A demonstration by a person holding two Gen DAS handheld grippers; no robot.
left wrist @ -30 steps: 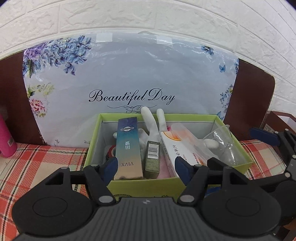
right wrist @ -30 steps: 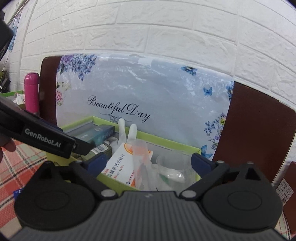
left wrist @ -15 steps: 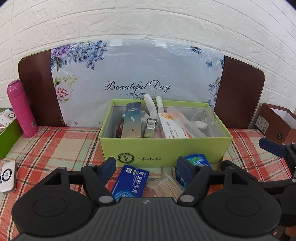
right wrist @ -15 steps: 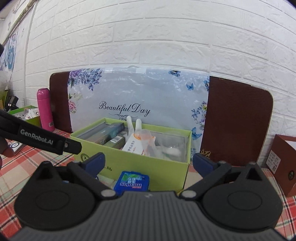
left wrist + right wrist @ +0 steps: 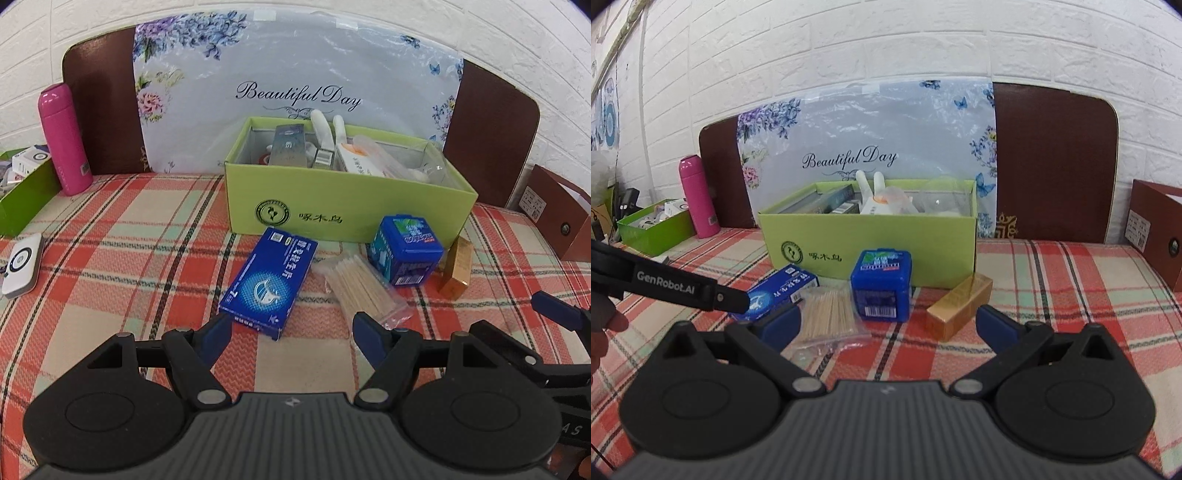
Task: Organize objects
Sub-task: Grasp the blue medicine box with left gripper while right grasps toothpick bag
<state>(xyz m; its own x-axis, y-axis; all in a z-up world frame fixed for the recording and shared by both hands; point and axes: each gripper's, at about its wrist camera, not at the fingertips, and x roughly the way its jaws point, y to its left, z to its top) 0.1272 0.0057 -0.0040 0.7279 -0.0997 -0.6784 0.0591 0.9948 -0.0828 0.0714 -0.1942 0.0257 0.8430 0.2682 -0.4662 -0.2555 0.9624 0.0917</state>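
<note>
I have both tools hovering over the plaid-covered table [image 5: 110, 258], each with its jaws spread and nothing between them. My left tool [image 5: 291, 328] sits just short of the flat blue box [image 5: 269, 282], which lies on the cloth with its near corner between the tool's tips. My right tool [image 5: 886, 321] faces the blue cube tin [image 5: 881, 284] and the gold box [image 5: 960, 306]; the gold box lies on its side just right of the tin. A clear packet of toothpicks [image 5: 364, 286] lies between the flat blue box and the tin, touching or nearly touching both. All four items lie in front of the green box [image 5: 332, 206], which stands open and already holds cartons, a pair of white glove fingers and a clear cup. A pink bottle [image 5: 66, 144] stands well to the left, near a second green box [image 5: 26, 195], with a white device [image 5: 23, 269] flat on the cloth nearby. A brown box [image 5: 1156, 229] stands at the far right.
</note>
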